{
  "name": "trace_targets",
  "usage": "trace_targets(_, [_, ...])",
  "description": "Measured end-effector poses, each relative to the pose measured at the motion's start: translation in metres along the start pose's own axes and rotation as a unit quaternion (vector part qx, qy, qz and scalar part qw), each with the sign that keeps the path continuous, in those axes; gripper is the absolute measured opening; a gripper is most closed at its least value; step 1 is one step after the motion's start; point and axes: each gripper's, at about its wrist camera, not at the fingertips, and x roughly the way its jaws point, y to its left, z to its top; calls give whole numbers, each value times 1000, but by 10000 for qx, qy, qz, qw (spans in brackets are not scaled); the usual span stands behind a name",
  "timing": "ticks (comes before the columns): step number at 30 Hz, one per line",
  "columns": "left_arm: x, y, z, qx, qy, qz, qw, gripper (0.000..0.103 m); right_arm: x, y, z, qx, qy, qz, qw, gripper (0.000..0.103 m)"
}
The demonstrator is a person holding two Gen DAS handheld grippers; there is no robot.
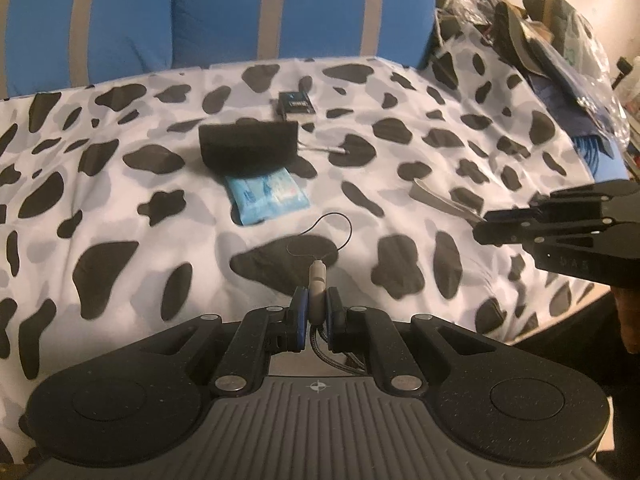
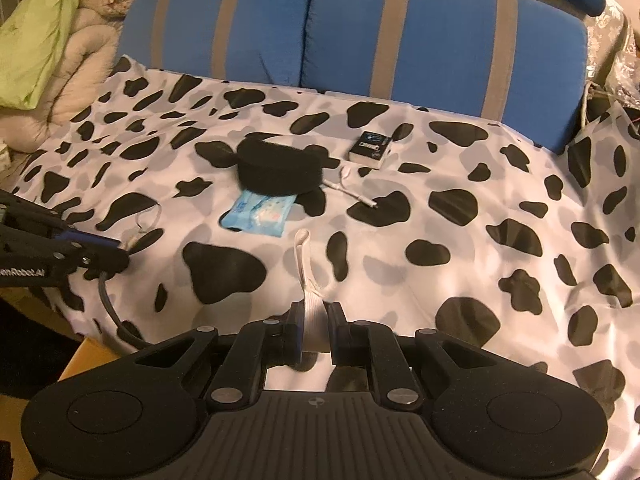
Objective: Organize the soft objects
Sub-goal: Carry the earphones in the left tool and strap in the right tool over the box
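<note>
Gripping: left claw (image 1: 317,312) a cable plug (image 1: 318,280), right claw (image 2: 315,320) a white strap (image 2: 307,280).

The bed cover (image 1: 120,184) is white and pale grey with black cow-style blotches all over. Behind it, the cushions (image 2: 420,32) are bright blue with grey-beige vertical stripes. The pouch (image 1: 248,152) is plain fuzzy black, and the tissue pack (image 1: 266,196) touching it is light blue with a bit of white and pink print. The small box (image 2: 370,145) is black on top, white on the side. Strap (image 2: 306,276) is white. Off to the left there's a lime-green cloth (image 2: 36,48) on a beige quilt (image 2: 76,60).
</note>
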Motion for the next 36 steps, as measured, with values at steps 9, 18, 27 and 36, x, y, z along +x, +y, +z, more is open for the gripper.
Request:
trace_targets(9, [-7, -6, -23, 13, 228, -62, 9997, 10, -13, 14, -17, -131, 85, 147, 9998, 15])
trace_targets(18, [-12, -16, -47, 131, 547, -105, 9984, 9, -23, 33, -34, -340, 229, 349, 9985, 15])
trace_targets(27, [-17, -26, -66, 231, 812, -135, 9963, 10, -32, 47, -49, -502, 373, 469, 9969, 15])
trace_targets(36, [-12, -32, -80, 449, 1249, -81, 9911, 10, -37, 60, -57, -659, 468, 569, 9951, 15])
